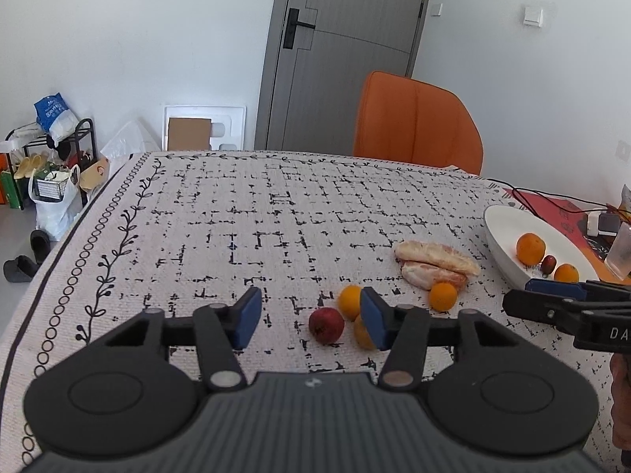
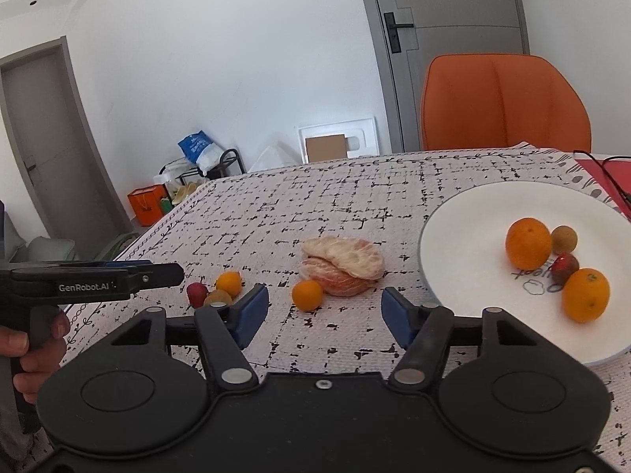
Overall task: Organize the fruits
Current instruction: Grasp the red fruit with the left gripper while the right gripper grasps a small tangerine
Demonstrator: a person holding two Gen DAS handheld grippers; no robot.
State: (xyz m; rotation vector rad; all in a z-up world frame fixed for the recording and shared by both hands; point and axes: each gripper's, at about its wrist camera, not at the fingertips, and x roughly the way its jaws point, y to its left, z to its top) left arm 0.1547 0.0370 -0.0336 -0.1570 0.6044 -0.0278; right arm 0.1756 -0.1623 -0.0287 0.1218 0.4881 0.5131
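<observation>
Fruit sorting partly done, by my reading

Both the left gripper [image 1: 310, 317] and right gripper [image 2: 325, 307] hang wide open, empty; loose fruit [image 2: 307, 295] and peeled pomelo [image 2: 341, 264] lie on the cloth (several pieces), four already in the white plate [image 2: 465, 213].

The left wrist view looks low across the table [image 1: 276, 205] from its near edge toward the far orange chair [image 1: 414, 122]; the right wrist view faces likewise from further right, nearer the white plate [image 2: 453, 244]; both share the peeled pomelo [image 2: 341, 264]
</observation>
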